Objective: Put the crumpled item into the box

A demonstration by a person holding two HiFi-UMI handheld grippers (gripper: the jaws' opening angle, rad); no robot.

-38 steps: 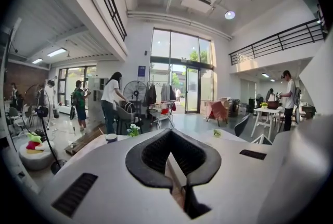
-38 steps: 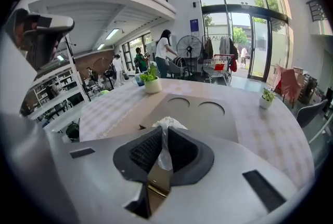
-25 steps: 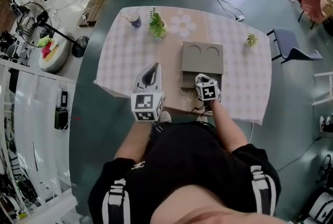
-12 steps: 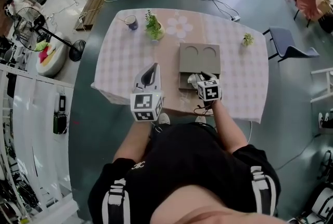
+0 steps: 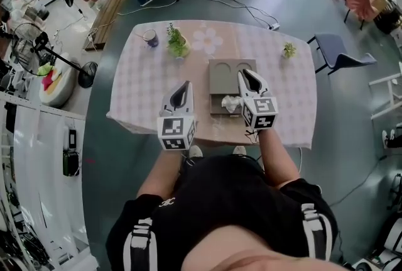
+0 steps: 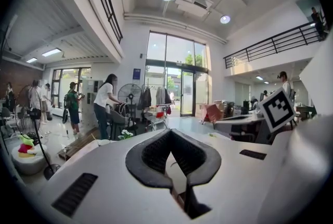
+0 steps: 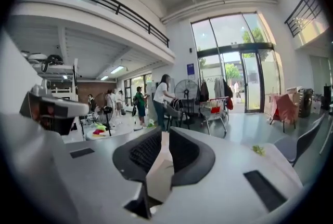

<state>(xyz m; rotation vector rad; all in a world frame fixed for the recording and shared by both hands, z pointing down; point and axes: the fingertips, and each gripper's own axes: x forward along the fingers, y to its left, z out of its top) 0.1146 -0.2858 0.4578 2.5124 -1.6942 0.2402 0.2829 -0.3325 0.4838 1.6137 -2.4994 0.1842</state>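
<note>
You are holding the left gripper (image 5: 184, 85) clenched on nothing, jaws meeting at the tips, over the table (image 5: 144, 75). Your right gripper (image 5: 244, 73) is hovering over the box (image 5: 221, 82), jaws slightly parted and empty. The crumpled item (image 5: 231, 102) is lying in the box, at 7 o'clock from the right gripper's tips.

the right hand-held gripper (image 5: 244, 73) has lifted up and away from the crumpled white paper wad (image 5: 231, 103), its jaws now slightly apart; the wad lies released in the near open part of the flat grey cardboard box (image 5: 223, 78), just beside the gripper's left.
</note>
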